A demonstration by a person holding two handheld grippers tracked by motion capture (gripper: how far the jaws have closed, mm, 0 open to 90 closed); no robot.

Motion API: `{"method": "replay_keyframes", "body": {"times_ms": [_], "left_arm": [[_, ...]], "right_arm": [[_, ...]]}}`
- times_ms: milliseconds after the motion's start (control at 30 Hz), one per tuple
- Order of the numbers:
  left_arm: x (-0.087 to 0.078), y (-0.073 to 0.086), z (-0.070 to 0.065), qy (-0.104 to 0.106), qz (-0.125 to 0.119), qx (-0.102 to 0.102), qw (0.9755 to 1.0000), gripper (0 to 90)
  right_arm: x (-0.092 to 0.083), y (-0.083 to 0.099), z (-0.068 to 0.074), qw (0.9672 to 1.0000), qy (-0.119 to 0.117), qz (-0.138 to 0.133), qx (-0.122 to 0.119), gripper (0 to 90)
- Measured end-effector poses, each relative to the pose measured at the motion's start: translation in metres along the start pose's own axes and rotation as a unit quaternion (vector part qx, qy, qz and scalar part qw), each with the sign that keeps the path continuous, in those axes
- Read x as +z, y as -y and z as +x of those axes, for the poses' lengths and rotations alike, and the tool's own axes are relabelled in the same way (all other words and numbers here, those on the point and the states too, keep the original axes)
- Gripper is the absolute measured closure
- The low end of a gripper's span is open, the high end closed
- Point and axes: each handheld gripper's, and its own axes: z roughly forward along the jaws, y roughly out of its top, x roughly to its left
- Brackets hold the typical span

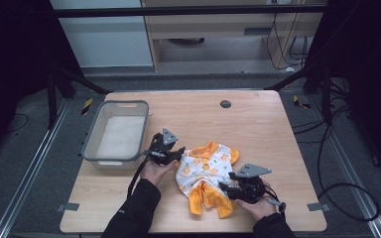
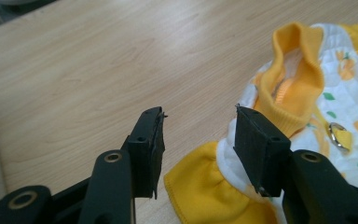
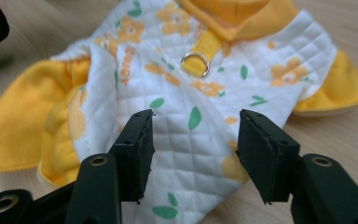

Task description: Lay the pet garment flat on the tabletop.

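The grey basket (image 1: 115, 133) near the table's (image 1: 258, 114) left edge holds nothing. My left fingers (image 2: 198, 133) and right fingers (image 3: 195, 140) stand apart, gripping nothing, beside the yellow-and-white pet garment (image 1: 207, 176) lying toward the near edge. My right gripper view shows its metal ring (image 3: 195, 63).

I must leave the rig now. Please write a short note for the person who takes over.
Left gripper: open, holding nothing, at the collar end of the small garment.
Right gripper: open, holding nothing, at the garment's yellow frill end.
Garment: lies spread on the table, released.
Grey bin: to the left, apart from the garment.
Left to do: probably fold the garment or put it in the bin.
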Motion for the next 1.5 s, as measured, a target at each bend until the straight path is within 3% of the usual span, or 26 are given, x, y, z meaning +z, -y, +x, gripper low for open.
{"method": "replay_keyframes", "body": {"times_ms": [200, 433, 667, 867, 1067, 1133, 1233, 1267, 1333, 1367, 1400, 1433, 1467, 1500], "left_arm": [[0.017, 0.006, -0.002, 0.004, 0.018, 0.004, 0.9998, 51.7], [0.027, 0.013, -0.003, 0.007, 0.035, 0.002, 0.9994, 57.1], [0.033, 0.018, -0.003, 0.011, 0.05, -0.009, 0.9986, 68.2], [0.035, 0.018, -0.007, 0.008, 0.058, 0.003, 0.9983, 78.2], [0.031, 0.015, -0.01, -0.009, 0.048, 0.01, 0.9987, 90.0], [0.028, 0.014, -0.008, -0.028, 0.038, 0.009, 0.9988, 90.0], [0.025, 0.013, -0.002, -0.042, 0.034, -0.004, 0.9985, 90.0], [0.024, 0.013, 0.006, -0.048, 0.038, -0.024, 0.9979, 90.0], [0.023, 0.015, 0.009, -0.038, 0.033, -0.035, 0.9981, 90.0], [0.023, 0.015, 0.01, -0.022, 0.026, -0.04, 0.9986, 90.0], [0.023, 0.015, 0.01, -0.022, 0.026, -0.04, 0.9986, 90.0], [0.019, 0.014, 0.009, -0.005, 0.002, -0.031, 0.9995, 89.9], [0.017, 0.012, 0.007, 0.004, -0.006, -0.028, 0.9996, 87.8], [0.014, 0.011, 0.004, 0.03, -0.02, -0.027, 0.999, 80.8]], "right_arm": [[0.007, 0.006, -0.001, 0.9992, 0.006, 0.036, -0.014, 61.6], [0.008, 0.006, -0.004, 0.9987, 0.008, 0.047, -0.015, 84.2], [0.008, 0.006, -0.004, 0.9986, 0.006, 0.049, -0.018, 87.0], [0.008, 0.005, -0.003, 0.9987, 0.005, 0.048, -0.018, 88.1], [0.005, 0.004, -0.003, 0.9987, 0.004, 0.046, -0.02, 88.6], [0.004, 0.005, -0.003, 0.9987, 0.003, 0.047, -0.02, 88.7], [0.003, 0.005, -0.003, 0.9984, 0.003, 0.05, -0.025, 88.7], [0.002, 0.005, -0.003, 0.9983, 0.002, 0.052, -0.026, 88.7], [0.002, 0.006, -0.004, 0.9982, 0.001, 0.053, -0.027, 88.5], [0.003, 0.006, -0.004, 0.9982, 0.0, 0.053, -0.026, 88.4], [0.003, 0.006, -0.004, 0.9982, 0.0, 0.053, -0.026, 88.4], [0.003, 0.006, -0.003, 0.998, 0.0, 0.057, -0.028, 88.2], [0.004, 0.006, -0.003, 0.998, 0.0, 0.057, -0.028, 88.1], [0.004, 0.006, -0.003, 0.998, 0.001, 0.056, -0.028, 88.0]]}}
